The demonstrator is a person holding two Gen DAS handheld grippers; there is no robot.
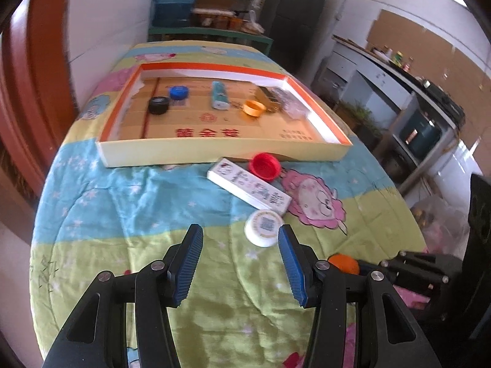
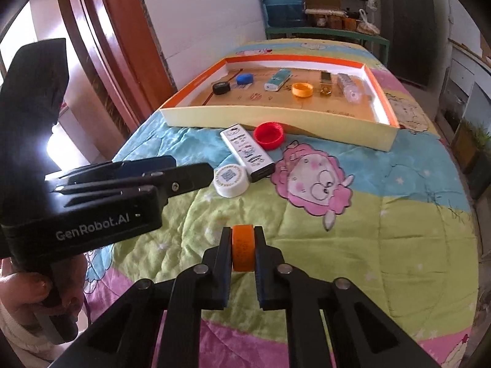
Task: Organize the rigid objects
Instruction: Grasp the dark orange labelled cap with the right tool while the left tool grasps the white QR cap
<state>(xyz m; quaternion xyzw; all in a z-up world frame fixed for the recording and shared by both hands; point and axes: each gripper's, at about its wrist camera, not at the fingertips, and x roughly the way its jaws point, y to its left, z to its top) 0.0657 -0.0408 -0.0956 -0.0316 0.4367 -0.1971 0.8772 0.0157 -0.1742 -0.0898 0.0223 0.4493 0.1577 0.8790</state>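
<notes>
Clamped between the pads of the right gripper (image 2: 243,247) is an orange cap (image 2: 242,250), held on edge just above the quilt (image 2: 383,230) and well short of the cardboard tray (image 2: 276,119). So the step in hand is the pick-up of this cap, and the grip looks firm. The left gripper (image 1: 241,242) has its fingers apart with nothing between them, close to the white cap (image 1: 264,228), which lies nearer to us than the tray, beside a white box (image 1: 248,188) and a red cap (image 1: 264,167). Next, I judge, the orange cap must be lifted over the tray's near wall and released on a free spot inside, away from the caps already there.
</notes>
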